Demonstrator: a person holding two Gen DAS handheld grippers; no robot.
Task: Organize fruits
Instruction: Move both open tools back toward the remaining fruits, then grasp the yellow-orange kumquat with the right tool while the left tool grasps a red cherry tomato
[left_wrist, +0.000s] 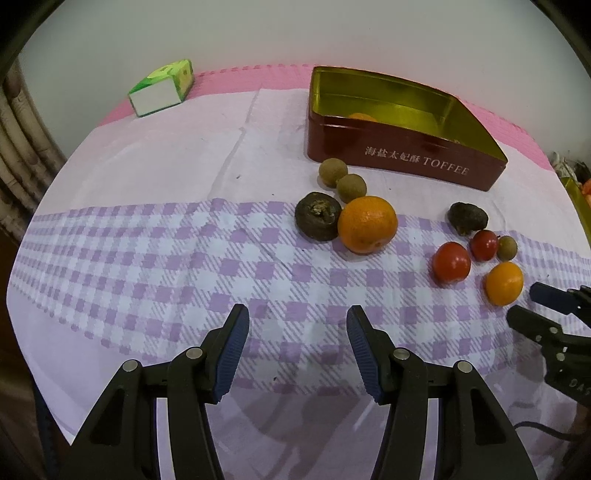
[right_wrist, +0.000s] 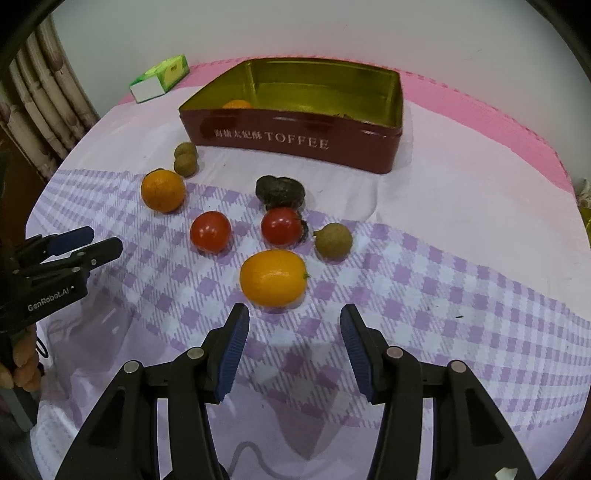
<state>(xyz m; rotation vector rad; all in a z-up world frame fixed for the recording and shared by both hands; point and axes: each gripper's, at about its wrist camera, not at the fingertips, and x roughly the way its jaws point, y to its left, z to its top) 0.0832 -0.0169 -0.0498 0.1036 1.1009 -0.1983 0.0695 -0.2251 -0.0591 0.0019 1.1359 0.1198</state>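
Left tongs (left_wrist: 297, 314) standing apart with nothing between the pads, hanging over bare purple-checked cloth (left_wrist: 147, 266) on the worktop. Right tongs (right_wrist: 294, 314) likewise gaping and gripping nothing, hovering just short of the small oval orange (right_wrist: 273, 277).

Lying loose on the cloth: a larger round orange (left_wrist: 367, 225) touching a dark wrinkled fruit (left_wrist: 317, 216), with two small brown fruits (left_wrist: 341, 179) just behind them, near the tin's front wall. Sitting farther to the right in the left wrist view: a second dark fruit (right_wrist: 280, 191), two red tomatoes (right_wrist: 210, 232) (right_wrist: 281, 226) and one more small brown fruit (right_wrist: 333, 239), clustered just beyond the oval orange.

Standing open at the back: a dark red toffee tin (right_wrist: 295, 138) with a gold inside, showing an orange fruit (right_wrist: 236, 104) peeking above its front wall. Resting well apart near the far left corner: a green and white box (left_wrist: 162, 88).
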